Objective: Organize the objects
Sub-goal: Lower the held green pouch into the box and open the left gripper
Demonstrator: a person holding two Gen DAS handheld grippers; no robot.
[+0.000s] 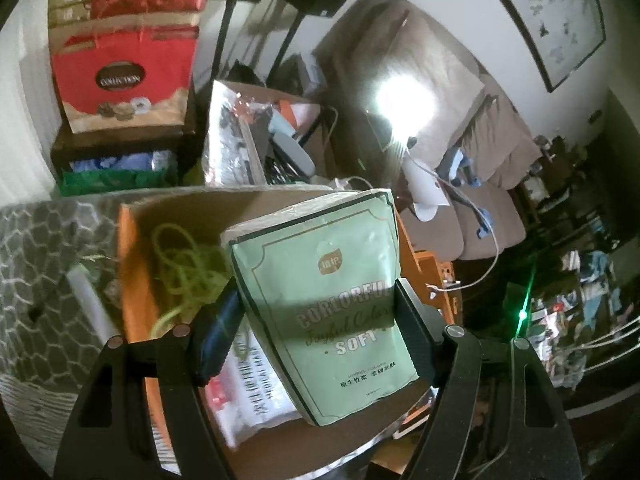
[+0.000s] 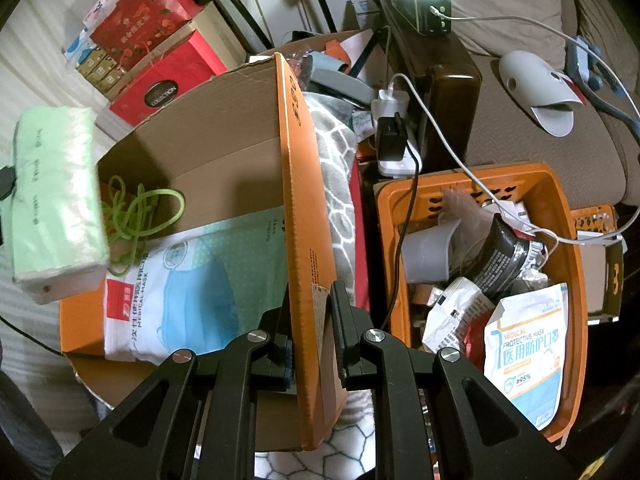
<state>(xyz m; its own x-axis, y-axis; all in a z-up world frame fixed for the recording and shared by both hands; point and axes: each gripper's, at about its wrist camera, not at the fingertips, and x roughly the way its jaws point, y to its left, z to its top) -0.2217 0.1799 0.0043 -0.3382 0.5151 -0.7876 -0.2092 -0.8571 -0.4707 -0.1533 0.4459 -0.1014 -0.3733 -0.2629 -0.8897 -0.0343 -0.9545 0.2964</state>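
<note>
The left gripper clamps the green tissue pack across its width, one finger on each long side. The pack hangs above the open cardboard box, at the box's left edge in the right wrist view. Its long axis runs away from the left wrist camera, tilted slightly from upright, printed face toward the lens. Legible print reads "SOFT" under a script line resembling "Joyful Colors"; the larger word above is partly covered by the fingers, and small Chinese text sits below.

Inside the box lie a coil of green cord and a flat mask packet marked "MEDICAL MASK".

The right gripper pinches the box's orange right flap, which stands on edge and runs away from the camera.

Behind the box, stacked red cartons carry an oval label reading "COLLECTION".

To the right, an orange plastic basket holds a packet printed "MEDICAL PROTECTIVE MASK" and "≥95%", plus a black tube. A white cable crosses the basket.
</note>
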